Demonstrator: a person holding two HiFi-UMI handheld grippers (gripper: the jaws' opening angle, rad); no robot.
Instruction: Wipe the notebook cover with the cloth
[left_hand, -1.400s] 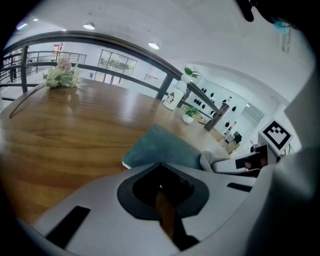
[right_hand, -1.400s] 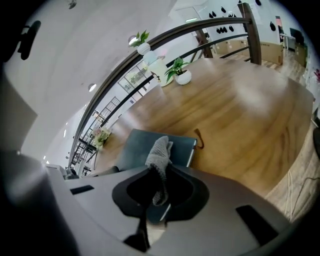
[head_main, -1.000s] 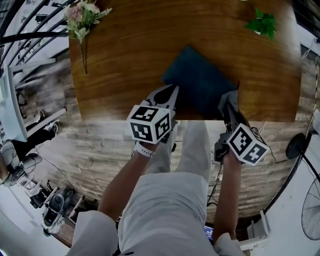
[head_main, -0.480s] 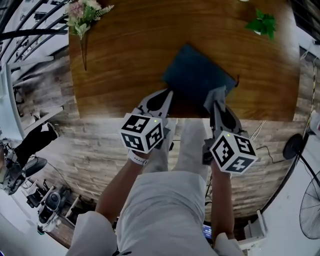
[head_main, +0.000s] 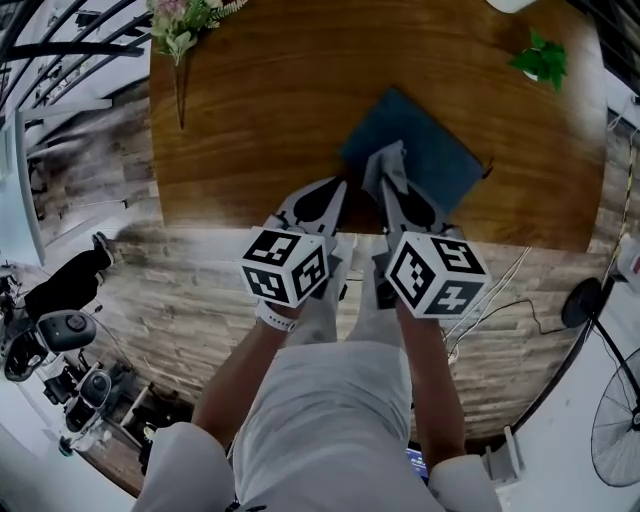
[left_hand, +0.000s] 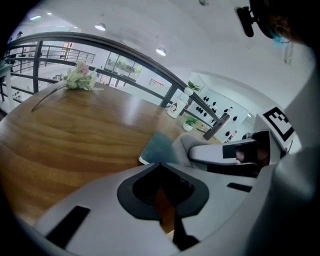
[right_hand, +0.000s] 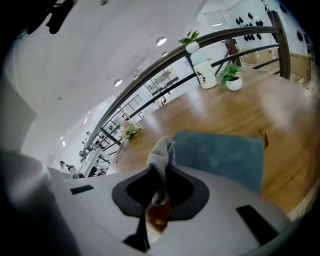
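R claw (head_main: 388, 182) now further left vs 0.5 s ago | pinches gray cloth (right_hand: 161, 152) over notebook (head_main: 440, 160) | notebook flat nr table (head_main: 250, 110) front edge | L claw (head_main: 338, 188) pressed together, empty, beside notebook

my head view looks steeply down; both gripper views sit low, facing far, sharing the table (head_main: 260, 110) and notebook (head_main: 440, 160).

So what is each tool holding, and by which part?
Right tool pinches the grey cloth by one bunched end, the rest poking out past its tips. Left tool holds nothing.
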